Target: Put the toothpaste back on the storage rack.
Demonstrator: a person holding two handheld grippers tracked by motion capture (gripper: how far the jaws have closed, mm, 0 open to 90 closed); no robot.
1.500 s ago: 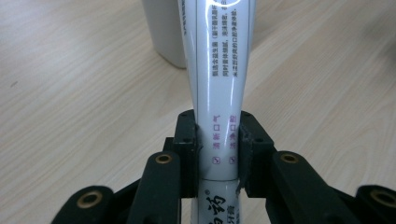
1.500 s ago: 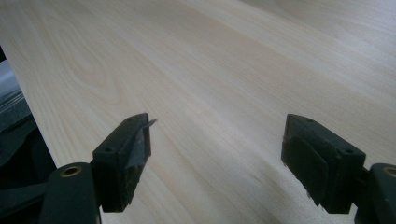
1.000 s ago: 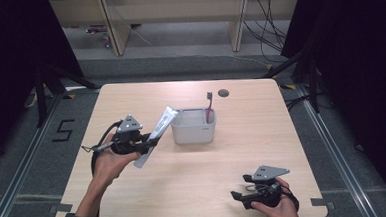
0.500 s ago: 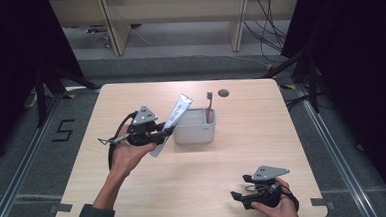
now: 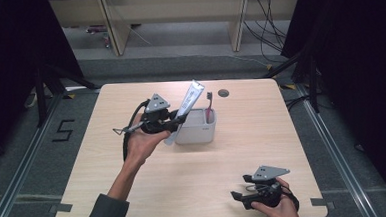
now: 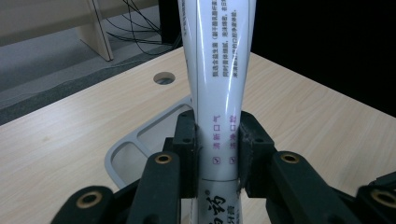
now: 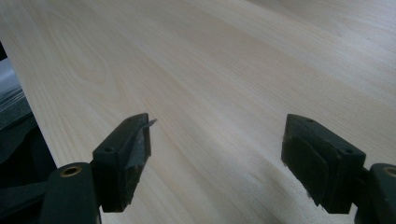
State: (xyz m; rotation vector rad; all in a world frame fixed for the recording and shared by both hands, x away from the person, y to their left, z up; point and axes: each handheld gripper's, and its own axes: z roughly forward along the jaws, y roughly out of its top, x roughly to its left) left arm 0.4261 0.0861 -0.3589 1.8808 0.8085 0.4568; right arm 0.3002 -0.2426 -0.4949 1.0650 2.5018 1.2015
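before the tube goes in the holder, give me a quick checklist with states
1. Left gripper fingers clamp the tube: ok.
2. Tube over the holder opening: not ok, its lower end hangs beside the holder's left wall.
3. Tube upright: not ok, it tilts.
4. Free compartment: cannot tell; a toothbrush stands at the holder's right side.
5. Right gripper out of the way: ok, open, at the table near edge.

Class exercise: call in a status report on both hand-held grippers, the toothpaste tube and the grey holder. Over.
Left hand-held gripper shut on toothpaste tube, raised beside grey holder. Right hand-held gripper open, low over table. Toothbrush stands in holder. Over.
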